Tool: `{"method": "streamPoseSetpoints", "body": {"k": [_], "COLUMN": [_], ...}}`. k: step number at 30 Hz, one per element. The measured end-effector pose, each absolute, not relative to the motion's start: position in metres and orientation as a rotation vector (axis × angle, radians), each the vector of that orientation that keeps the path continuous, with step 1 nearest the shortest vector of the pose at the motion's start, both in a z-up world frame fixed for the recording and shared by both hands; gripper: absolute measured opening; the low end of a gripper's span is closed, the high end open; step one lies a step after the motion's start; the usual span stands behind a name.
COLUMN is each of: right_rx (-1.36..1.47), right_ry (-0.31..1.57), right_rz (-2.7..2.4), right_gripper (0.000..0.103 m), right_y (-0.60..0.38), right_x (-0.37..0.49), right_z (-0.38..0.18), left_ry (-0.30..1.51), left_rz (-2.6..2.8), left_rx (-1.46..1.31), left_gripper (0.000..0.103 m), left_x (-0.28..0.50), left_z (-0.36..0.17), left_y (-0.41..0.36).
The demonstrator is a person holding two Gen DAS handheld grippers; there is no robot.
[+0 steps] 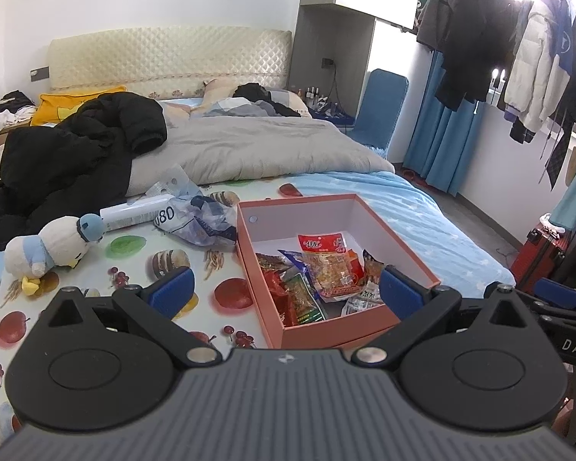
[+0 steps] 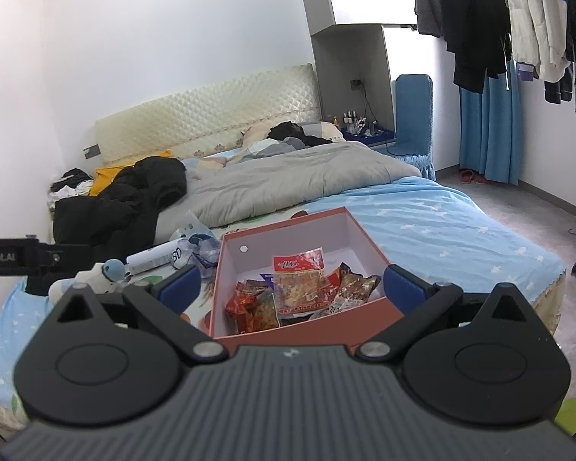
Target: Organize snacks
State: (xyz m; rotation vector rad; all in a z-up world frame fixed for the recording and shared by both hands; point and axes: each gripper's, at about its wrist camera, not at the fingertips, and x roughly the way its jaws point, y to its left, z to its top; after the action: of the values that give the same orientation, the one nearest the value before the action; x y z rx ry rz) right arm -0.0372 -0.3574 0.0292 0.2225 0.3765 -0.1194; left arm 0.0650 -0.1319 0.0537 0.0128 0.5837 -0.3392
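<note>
While both tools were held over the bed (image 1: 422, 207), "DAS" was read on the right gripper's (image 2: 292, 288) arm in the left view, "RoboLAI" on the left gripper's (image 1: 286, 292) in the right view. Both jaws were spread wide, nothing gripped. Snack packets (image 2: 299, 288) were seen piled in the orange box (image 1: 338, 330) just beyond the blue fingertips (image 1: 174, 290). "080" was seen on a crumpled bag (image 1: 196, 219). Farther off, grey duvet (image 1: 257, 150), hung clothes (image 1: 476, 30).

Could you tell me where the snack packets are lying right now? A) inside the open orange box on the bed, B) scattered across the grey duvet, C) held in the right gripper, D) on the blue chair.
A: the snack packets lie piled inside the open orange box, and the right gripper stands open and empty.
</note>
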Motion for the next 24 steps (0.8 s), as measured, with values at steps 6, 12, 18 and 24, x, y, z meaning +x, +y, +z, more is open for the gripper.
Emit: {"method": "streamPoseSetpoints", "body": {"k": [6, 12, 18, 24], "right_rx": [0.230, 0.238, 0.237, 0.233], "right_ry": [0.382, 0.383, 0.381, 0.382], "right_rz": [-0.121, -0.129, -0.127, -0.130], "right_gripper": [0.103, 0.103, 0.103, 0.103], "right_y": [-0.3580, -0.3581, -0.3570, -0.3562], "right_x": [-0.0369, -0.0361, -0.0371, -0.0361], "right_z": [0.0284, 0.0274, 0.0278, 0.0289], "left_ry": [0.592, 0.593, 0.588, 0.586], "left_rz": [-0.346, -0.336, -0.336, -0.330], "left_rx": [0.022, 0.027, 0.025, 0.030], "left_gripper": [0.103, 0.103, 0.103, 0.103], "left_x": [0.0654, 0.0649, 0.0636, 0.0609], "left_z": [0.0507, 0.0504, 0.0504, 0.0491], "left_y": [-0.1340, -0.1336, -0.1325, -0.1325]}}
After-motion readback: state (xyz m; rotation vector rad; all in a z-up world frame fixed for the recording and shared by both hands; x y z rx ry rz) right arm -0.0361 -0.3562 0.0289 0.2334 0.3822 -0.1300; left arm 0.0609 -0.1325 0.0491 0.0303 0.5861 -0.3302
